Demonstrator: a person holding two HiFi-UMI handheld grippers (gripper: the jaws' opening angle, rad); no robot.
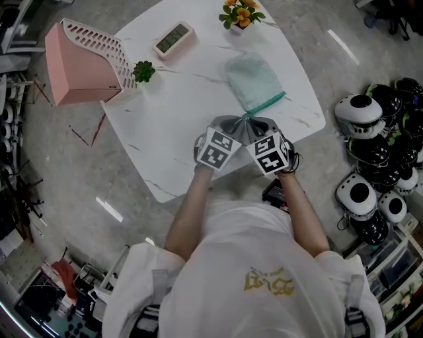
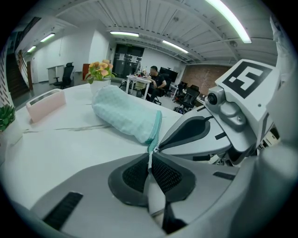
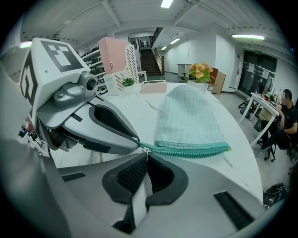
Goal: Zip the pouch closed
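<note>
A pale mint pouch (image 1: 254,80) lies on the white table (image 1: 178,125), its teal zipper (image 1: 268,103) running along the near edge. Both grippers meet at the zipper's left end. In the left gripper view my left gripper (image 2: 150,160) is shut on the end of the zipper tape at the pouch's corner (image 2: 152,139). In the right gripper view my right gripper (image 3: 147,155) is shut on the small metal zipper pull (image 3: 146,149), and the zipper (image 3: 191,149) stretches away to the right. From the head view the left gripper (image 1: 236,125) and the right gripper (image 1: 258,125) stand side by side, tips almost touching.
A pink rack (image 1: 79,63) lies at the table's far left beside a small green plant (image 1: 143,70). A digital clock (image 1: 173,38) and a flower pot (image 1: 241,13) stand at the back. Several helmets (image 1: 377,158) lie on the floor to the right.
</note>
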